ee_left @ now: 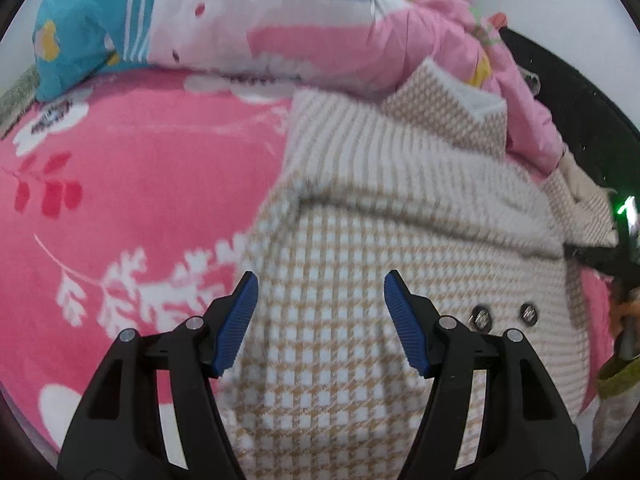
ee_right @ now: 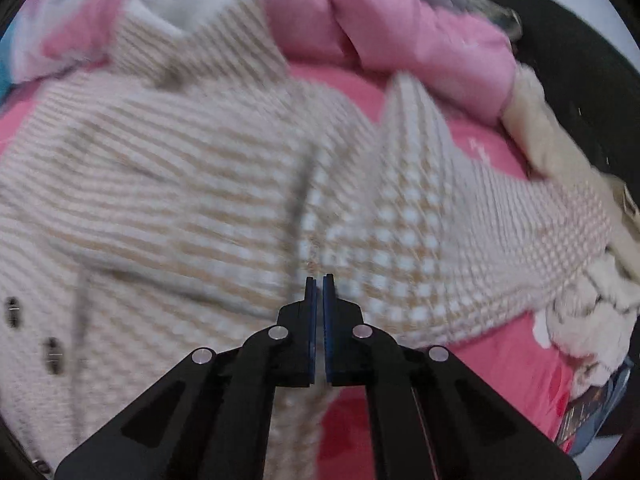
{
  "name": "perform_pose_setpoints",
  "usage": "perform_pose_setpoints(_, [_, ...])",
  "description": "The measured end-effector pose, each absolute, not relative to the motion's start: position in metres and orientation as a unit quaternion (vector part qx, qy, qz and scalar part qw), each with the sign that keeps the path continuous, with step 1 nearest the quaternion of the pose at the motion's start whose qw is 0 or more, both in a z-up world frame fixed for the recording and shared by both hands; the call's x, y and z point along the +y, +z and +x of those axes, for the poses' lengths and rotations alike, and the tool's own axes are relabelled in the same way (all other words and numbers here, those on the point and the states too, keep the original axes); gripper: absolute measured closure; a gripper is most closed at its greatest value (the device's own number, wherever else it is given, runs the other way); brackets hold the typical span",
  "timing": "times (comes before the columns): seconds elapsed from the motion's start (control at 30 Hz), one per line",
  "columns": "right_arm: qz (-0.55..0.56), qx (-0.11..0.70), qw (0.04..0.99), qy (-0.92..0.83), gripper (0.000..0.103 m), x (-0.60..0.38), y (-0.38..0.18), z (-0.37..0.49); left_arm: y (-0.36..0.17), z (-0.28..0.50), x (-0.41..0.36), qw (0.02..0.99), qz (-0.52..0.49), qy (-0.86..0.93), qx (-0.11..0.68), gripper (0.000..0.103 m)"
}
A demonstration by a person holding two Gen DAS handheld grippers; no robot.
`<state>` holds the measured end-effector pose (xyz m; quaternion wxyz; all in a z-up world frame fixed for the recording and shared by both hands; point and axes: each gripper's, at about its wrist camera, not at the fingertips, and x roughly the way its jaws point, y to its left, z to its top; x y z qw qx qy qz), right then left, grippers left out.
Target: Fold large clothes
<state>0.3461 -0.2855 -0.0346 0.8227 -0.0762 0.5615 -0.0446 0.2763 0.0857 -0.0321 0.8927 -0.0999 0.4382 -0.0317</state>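
A beige-and-white houndstooth coat (ee_left: pixel 360 208) lies spread on a pink bed cover, collar at the far end and two metal buttons (ee_left: pixel 482 316) near its front edge. My left gripper (ee_left: pixel 320 280) hovers over the coat's lower part, jaws wide apart with nothing between its blue pads (ee_left: pixel 240 312). In the right wrist view the coat (ee_right: pixel 180 184) fills the frame, and one sleeve (ee_right: pixel 460 216) stretches to the right. My right gripper (ee_right: pixel 319 280) points steeply down over the seam where sleeve meets body. Its jaws are together and I see no cloth between them. This view is blurred.
A pink floral blanket (ee_left: pixel 120 184) covers the bed. A bunched pink-and-white quilt (ee_left: pixel 260 12) and a teal pillow (ee_left: pixel 76 28) lie at the far side. A pink jacket (ee_right: pixel 400 28) and cream fluffy fabric (ee_right: pixel 552 148) lie beyond the sleeve, with a dark area (ee_right: pixel 580 60) past the bed's right edge.
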Motion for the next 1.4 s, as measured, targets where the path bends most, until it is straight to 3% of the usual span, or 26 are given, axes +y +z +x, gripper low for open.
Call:
perform_pose_setpoints(0.07, [-0.024,0.543,0.839,-0.011,0.099,-0.289,-0.019,0.345,-0.011,0.285,0.085,0.9,-0.084,-0.017,0.428,0.041])
perform_pose_setpoints(0.1, [-0.007,0.531,0.847,0.008,0.09,-0.287,-0.01,0.344,-0.003,0.288,0.083,0.902,-0.08,-0.014,0.424,0.041])
perform_pose_setpoints(0.13, [0.009,0.521,0.853,0.028,0.072,-0.285,-0.004,0.345,0.007,0.296,0.082,0.905,-0.077,-0.012,0.419,0.041])
perform_pose_setpoints(0.2, [0.04,0.501,0.861,0.076,0.059,-0.273,0.008,0.351,0.018,0.321,0.08,0.907,-0.077,-0.017,0.414,0.04])
perform_pose_setpoints(0.37, [-0.005,0.491,0.864,0.113,0.059,-0.224,0.002,0.364,-0.008,0.414,0.073,0.895,-0.008,0.029,0.446,0.04])
perform_pose_setpoints(0.53, [-0.022,0.502,0.86,0.091,0.059,-0.227,-0.019,0.367,-0.051,0.498,0.088,0.858,-0.048,0.036,0.51,0.041])
perform_pose_setpoints(0.57, [-0.028,0.505,0.859,0.086,0.059,-0.231,-0.026,0.366,-0.056,0.507,0.091,0.855,-0.051,0.035,0.515,0.048])
perform_pose_setpoints(0.6, [-0.029,0.504,0.859,0.087,0.059,-0.236,-0.029,0.363,-0.062,0.514,0.091,0.852,-0.053,0.03,0.52,0.065])
perform_pose_setpoints(0.7, [-0.046,0.493,0.864,0.092,0.059,-0.24,-0.029,0.355,-0.067,0.52,0.089,0.852,-0.06,0.019,0.519,0.091])
perform_pose_setpoints(0.9, [-0.061,0.483,0.869,0.089,0.059,-0.241,-0.029,0.345,-0.065,0.51,0.105,0.872,-0.083,0.038,0.481,0.096])
perform_pose_setpoints(0.97, [-0.059,0.484,0.869,0.085,0.059,-0.241,-0.033,0.349,-0.077,0.513,0.113,0.865,-0.066,0.084,0.491,0.103])
perform_pose_setpoints(1.17, [-0.053,0.482,0.871,0.079,0.059,-0.231,-0.002,0.362,-0.075,0.496,0.167,0.852,-0.187,0.094,0.48,0.102])
perform_pose_setpoints(1.33, [-0.037,0.453,0.873,0.178,0.059,-0.166,0.029,0.4,-0.04,0.468,0.153,0.874,-0.184,0.066,0.445,0.084])
perform_pose_setpoints(1.4, [-0.051,0.453,0.864,0.212,0.059,-0.134,0.024,0.411,-0.032,0.457,0.127,0.877,-0.169,0.024,0.449,0.072])
